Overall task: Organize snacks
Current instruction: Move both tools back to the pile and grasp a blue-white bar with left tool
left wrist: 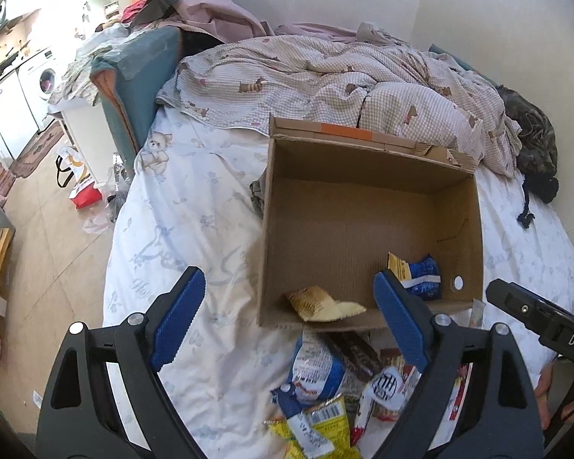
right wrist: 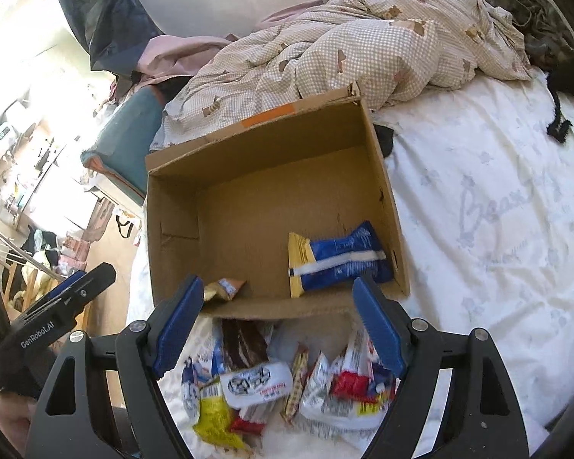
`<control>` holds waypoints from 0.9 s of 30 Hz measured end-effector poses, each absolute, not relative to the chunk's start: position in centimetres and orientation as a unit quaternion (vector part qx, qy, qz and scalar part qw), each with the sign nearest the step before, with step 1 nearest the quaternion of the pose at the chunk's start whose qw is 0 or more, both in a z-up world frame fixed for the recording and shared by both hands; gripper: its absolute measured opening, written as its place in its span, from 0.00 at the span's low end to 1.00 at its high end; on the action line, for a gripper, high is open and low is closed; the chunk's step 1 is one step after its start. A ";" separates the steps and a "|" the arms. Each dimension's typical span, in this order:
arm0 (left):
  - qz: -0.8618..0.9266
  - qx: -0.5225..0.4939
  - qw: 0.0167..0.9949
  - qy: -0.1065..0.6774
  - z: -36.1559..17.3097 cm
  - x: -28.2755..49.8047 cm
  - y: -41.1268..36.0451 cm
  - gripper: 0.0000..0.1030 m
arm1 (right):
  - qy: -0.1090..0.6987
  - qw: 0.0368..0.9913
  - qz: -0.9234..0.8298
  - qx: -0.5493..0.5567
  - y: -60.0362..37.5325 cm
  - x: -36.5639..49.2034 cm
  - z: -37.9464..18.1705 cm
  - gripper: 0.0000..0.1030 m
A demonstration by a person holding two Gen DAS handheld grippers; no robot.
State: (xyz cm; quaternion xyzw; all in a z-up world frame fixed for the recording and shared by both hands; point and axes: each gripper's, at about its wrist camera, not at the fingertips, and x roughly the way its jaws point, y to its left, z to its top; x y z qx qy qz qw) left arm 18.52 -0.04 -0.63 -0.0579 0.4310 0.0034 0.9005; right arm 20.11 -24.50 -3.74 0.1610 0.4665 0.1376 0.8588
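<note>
Snacks [right wrist: 287, 386] lie in a loose heap on the white bedsheet [right wrist: 478, 229], just in front of an open cardboard box [right wrist: 248, 206]. Inside the box, a blue-and-yellow packet [right wrist: 336, 258] sits near the right wall and a small tan packet [right wrist: 224, 288] by the front wall. Both the left gripper [left wrist: 289, 321] and the right gripper [right wrist: 277, 323] hang over the heap with jaws spread wide, holding nothing. A checked quilt [left wrist: 344, 76] is bunched behind the box.
</note>
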 end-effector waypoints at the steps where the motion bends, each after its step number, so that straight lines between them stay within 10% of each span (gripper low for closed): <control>1: 0.003 -0.059 0.901 0.430 -0.6 18.1 0.2 0.85 | 0.467 0.859 0.137 0.161 -24.7 19.7 -3.7 0.81; 27: 0.020 -0.064 0.872 0.485 -3.5 11.8 1.3 0.97 | 0.499 0.840 0.099 0.185 -27.0 12.4 -5.1 0.81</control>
